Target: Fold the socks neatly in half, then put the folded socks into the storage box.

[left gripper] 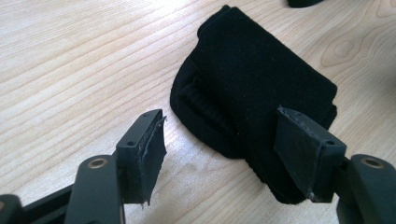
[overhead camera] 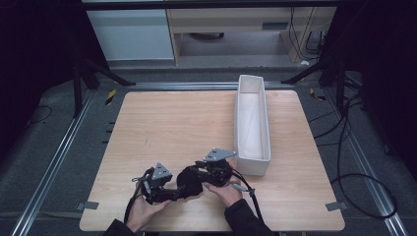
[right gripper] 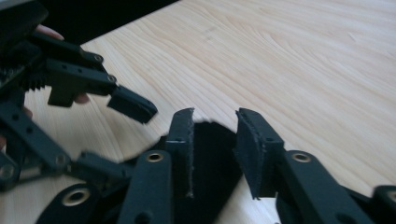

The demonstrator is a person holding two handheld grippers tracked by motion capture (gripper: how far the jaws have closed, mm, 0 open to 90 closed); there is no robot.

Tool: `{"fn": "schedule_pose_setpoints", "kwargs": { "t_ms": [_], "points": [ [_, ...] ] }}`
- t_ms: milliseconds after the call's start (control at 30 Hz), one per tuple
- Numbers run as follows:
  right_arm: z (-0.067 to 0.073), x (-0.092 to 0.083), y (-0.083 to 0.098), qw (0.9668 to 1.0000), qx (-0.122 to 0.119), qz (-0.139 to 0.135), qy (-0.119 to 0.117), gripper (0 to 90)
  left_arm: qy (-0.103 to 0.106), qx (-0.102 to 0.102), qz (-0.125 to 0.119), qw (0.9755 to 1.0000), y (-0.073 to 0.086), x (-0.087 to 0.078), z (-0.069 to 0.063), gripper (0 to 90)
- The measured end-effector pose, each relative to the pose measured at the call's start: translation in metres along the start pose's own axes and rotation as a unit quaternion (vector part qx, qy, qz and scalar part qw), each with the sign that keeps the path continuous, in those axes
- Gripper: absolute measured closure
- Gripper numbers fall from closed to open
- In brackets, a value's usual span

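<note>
Both grippers' jaws spread, L gripper (left gripper: 219, 154) straddling sock (left gripper: 252, 98), R gripper (right gripper: 215, 149) just above it w/ nothing pinched; fold prob springs open.

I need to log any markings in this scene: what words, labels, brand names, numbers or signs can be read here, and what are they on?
None can be read.
The black folded cloth, the white tray, the wooden table and both grippers, left gripper and right gripper, carry no visible print.
The yellow-and-black floor markers bear stripes, no text.
</note>
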State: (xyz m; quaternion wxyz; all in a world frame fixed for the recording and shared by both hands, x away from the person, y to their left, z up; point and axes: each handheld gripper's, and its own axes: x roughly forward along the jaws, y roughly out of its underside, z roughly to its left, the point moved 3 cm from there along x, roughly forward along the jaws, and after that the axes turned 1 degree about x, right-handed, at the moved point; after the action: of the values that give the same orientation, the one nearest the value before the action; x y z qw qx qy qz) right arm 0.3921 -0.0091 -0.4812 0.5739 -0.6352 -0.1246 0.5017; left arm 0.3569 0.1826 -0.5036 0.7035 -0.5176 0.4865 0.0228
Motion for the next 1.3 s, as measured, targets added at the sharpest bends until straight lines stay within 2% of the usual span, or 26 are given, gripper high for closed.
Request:
{"fn": "schedule_pose_setpoints", "kwargs": {
  "t_ms": [133,300,533,700,833,1033,1133,1300],
  "points": [
    [-0.005,-0.01,0.012,0.9997,0.017,0.019,0.006,57.2,0.003,-0.002,-0.001,1.0,0.001,0.0,0.001,34.0],
    [-0.008,-0.015,0.023,0.9989,0.045,0.015,-0.005,50.8,0.007,-0.005,0.001,1.0,0.002,-0.001,0.0,37.2],
    [-0.003,-0.014,0.028,0.9982,0.054,0.02,-0.019,46.6,0.011,-0.006,0.002,0.9999,0.002,-0.001,-0.003,44.3],
    [-0.002,-0.008,0.034,0.9971,0.066,0.03,-0.025,44.4,0.021,-0.011,0.007,0.9997,0.002,-0.001,-0.004,53.4],
    [-0.001,-0.003,0.035,0.9964,0.073,0.033,-0.028,41.9,0.021,-0.014,0.013,0.9996,0.003,-0.001,-0.003,57.3],
    [0.0,0.008,0.034,0.9947,0.088,0.038,-0.038,39.5,0.02,-0.015,0.019,0.9995,0.004,0.0,0.0,58.3],
    [-0.001,0.014,0.033,0.9927,0.102,0.046,-0.045,38.2,0.018,-0.015,0.019,0.9995,0.004,0.0,0.0,58.3],
    [-0.002,0.024,0.031,0.9908,0.114,0.058,-0.044,35.4,0.018,-0.012,0.021,0.9995,0.003,0.001,0.0,58.4]
  ]
}}
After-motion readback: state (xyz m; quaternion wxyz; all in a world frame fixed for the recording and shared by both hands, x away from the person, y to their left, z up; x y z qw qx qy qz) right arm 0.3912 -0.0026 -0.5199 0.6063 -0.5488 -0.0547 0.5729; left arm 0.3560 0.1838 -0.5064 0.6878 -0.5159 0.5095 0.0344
